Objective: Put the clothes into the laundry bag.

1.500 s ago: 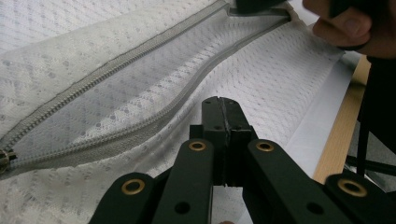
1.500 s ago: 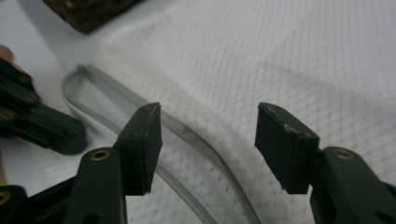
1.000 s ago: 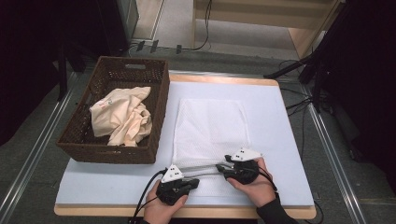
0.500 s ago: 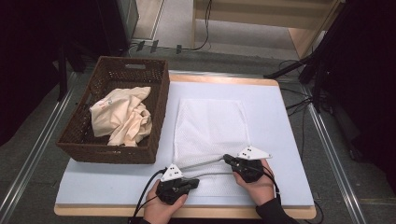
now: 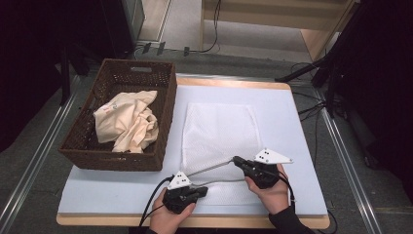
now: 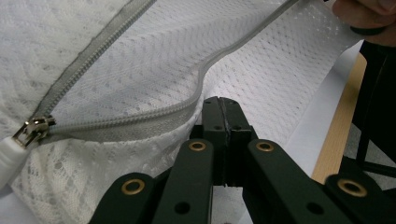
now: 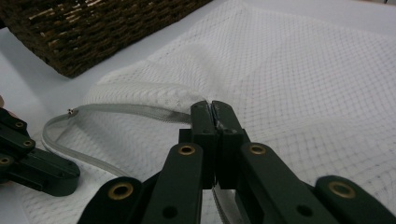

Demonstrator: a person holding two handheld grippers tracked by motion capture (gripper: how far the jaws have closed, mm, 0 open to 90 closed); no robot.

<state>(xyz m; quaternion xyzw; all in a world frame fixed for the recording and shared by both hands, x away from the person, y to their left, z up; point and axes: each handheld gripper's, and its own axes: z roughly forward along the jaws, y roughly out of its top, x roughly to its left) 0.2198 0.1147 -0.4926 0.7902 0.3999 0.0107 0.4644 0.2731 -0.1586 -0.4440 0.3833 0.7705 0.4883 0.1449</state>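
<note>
A white mesh laundry bag (image 5: 219, 141) lies flat on the pale blue table mat (image 5: 297, 146), just right of a brown wicker basket (image 5: 102, 156) that holds a crumpled cream cloth (image 5: 127, 124). The bag's near end, with its grey zipper (image 6: 116, 116), is at the person's edge of the table, and the zipper mouth is parted – one tape runs up toward the right gripper, the other stays low by the left. The metal zipper pull (image 6: 32, 130) sits at the closed end of the opening in the left gripper view.

The left gripper (image 5: 197, 192) rests low on the mat near the table's front edge, its jaws pressed fully together on the lower zipper edge of the bag; it sits where it sat a second ago. The right gripper (image 5: 237, 161) has its jaws clamped tight on the upper zipper edge, as the right gripper view (image 7: 211, 112) shows, with the mesh gathered right at the tips. A second ago that gripper lay lower, closer to the left one, with its jaws partly apart; they have just been closing on the tape, and the hand now holds it higher and a little farther up the bag – so the gap between the two zipper tapes is wider than before. Basket and cloth are unchanged.
</note>
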